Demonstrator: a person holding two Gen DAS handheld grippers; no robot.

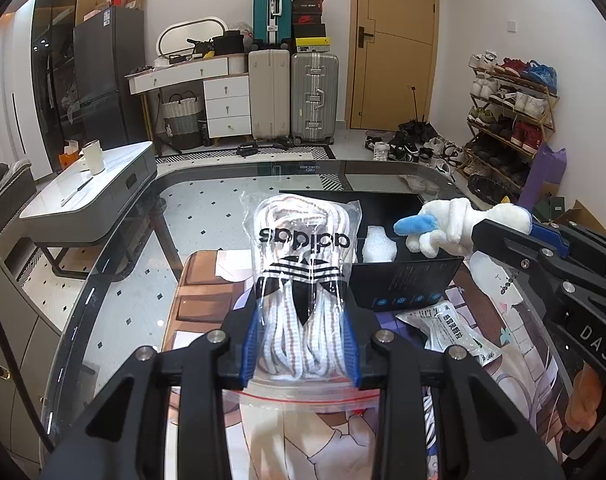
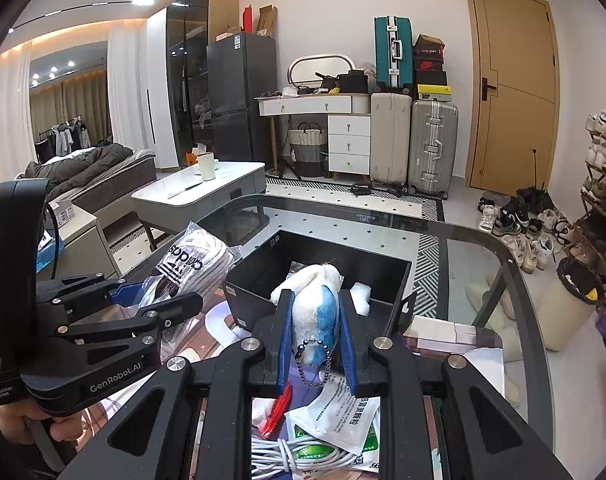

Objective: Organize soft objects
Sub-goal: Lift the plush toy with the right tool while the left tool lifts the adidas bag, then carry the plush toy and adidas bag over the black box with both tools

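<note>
The blue-padded fingers (image 1: 250, 344) of the left gripper (image 1: 303, 344) are clamped on a clear bag of white laces (image 1: 303, 268) printed with an Adidas logo; it fills the centre of the left wrist view, its red zip strip at the lower middle. In the right wrist view this gripper and its bag sit at the left of the frame. To the right of the bag in the left wrist view, an open black box (image 1: 407, 280) stands on the glass table (image 1: 115, 264), a white foam piece (image 1: 378, 245) inside it. At the right edge the right gripper (image 1: 503, 228) reaches in. Its fingers (image 2: 283, 336), seen at the centre of the right wrist view, are pressed together on a white and blue plush toy (image 2: 321, 304), whose ball chain (image 2: 311, 364) dangles between them. The toy hangs just in front of the box's near wall. Lower centre of that view, white sachets (image 2: 343, 412) and a coiled white cable (image 2: 291, 456) lie on the table.
</note>
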